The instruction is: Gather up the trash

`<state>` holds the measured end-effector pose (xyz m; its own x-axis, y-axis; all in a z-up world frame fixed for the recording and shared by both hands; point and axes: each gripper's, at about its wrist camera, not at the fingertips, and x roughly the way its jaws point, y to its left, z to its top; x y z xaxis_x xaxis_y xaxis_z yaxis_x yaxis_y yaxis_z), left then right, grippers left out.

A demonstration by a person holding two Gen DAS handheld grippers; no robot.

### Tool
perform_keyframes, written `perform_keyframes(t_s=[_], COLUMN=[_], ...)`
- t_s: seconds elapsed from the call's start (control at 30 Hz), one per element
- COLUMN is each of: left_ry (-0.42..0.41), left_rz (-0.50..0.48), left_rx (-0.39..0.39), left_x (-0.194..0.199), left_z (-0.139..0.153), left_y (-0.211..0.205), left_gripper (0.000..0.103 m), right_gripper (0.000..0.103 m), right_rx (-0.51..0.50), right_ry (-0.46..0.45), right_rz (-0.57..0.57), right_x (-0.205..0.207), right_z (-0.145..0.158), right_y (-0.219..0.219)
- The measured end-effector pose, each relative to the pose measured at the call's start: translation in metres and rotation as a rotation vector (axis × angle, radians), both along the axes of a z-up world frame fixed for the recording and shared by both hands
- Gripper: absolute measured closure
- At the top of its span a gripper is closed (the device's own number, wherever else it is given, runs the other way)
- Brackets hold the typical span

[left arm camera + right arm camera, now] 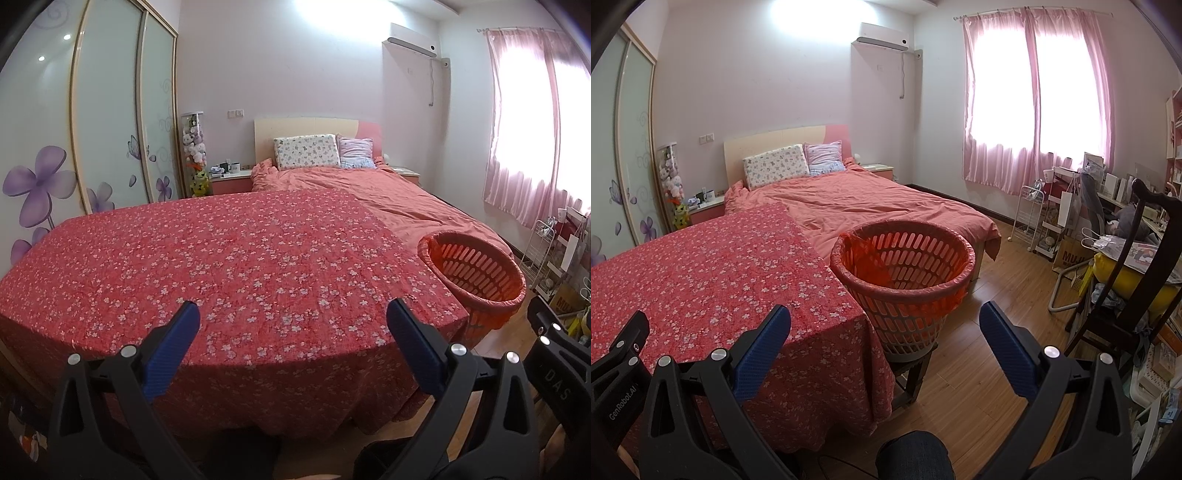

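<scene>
Red flowered cloth (229, 266) is spread flat over the table that fills the centre and lower left of both views, and no scrap of trash can be made out anywhere on it. The basket (905, 273), orange plastic with slotted walls and lined with a thin red bag, is seen at the middle of the right wrist view and at the right edge of the left wrist view, raised on a small dark stool (914, 373) just beside the table's corner. The left gripper (293, 314) is held wide open above the near edge of the cloth with nothing between its blue pads; the right gripper (884, 317) is likewise spread wide and empty, aimed at the basket's near rim. The step in hand is judged to be a search, so the cloth and the floor should be scanned slowly before either tool is lowered; any light scrap is best pinched at its middle and carried over the rim before it is let go. A bed (871, 199) lies beyond the table, and a wooden chair (1134, 280) and piled clutter crowd the right of the frame. The loose bag lip and the narrow stool could be disturbed by a careless reach.
</scene>
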<state>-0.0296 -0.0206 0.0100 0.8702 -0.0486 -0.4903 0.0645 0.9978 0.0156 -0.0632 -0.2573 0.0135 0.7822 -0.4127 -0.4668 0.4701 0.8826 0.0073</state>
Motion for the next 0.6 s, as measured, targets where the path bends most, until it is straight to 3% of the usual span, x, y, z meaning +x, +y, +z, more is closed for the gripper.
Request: perform_keyframes(t_s=[0.6], left_ry=[0.006], left_rz=[0.008], left_rx=[-0.008], left_x=[0.0000], left_z=[-0.0016], left_y=[0.0017], left_gripper=[0.004], right_gripper=[0.002], right_rx=[0.001], right_ry=[0.000], right_rz=[0.000], right_x=[-0.0002], right_z=[0.0003], right_y=[-0.0003])
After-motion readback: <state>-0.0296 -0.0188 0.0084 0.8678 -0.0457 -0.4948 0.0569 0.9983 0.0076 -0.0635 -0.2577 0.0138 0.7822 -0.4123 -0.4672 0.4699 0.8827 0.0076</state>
